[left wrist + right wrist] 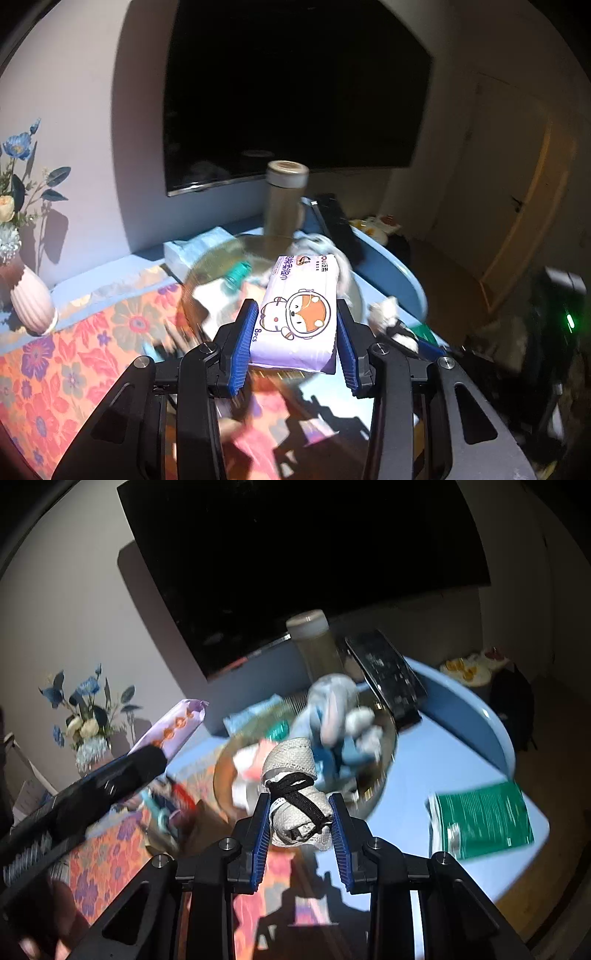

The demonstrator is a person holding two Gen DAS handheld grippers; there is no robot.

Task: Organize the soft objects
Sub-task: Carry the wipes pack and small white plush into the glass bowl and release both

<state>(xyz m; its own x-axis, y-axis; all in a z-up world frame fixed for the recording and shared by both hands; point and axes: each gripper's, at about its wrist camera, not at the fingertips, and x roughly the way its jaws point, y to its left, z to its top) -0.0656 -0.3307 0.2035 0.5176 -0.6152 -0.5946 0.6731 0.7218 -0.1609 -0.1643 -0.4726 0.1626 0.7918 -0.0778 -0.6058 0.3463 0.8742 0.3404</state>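
Observation:
My left gripper is shut on a white and purple tissue pack printed with a cartoon fox, and holds it in the air in front of a round glass dish. In the right wrist view the same pack sticks out of the left gripper at the left. My right gripper is shut on a rolled whitish cloth tied with a black band. Beyond it the dish holds a blue-grey plush toy and other small soft items, all blurred.
A tall tumbler and a black remote stand behind the dish on a blue table. A green packet lies at the right. A floral cloth, a pink vase with flowers and a dark TV are nearby.

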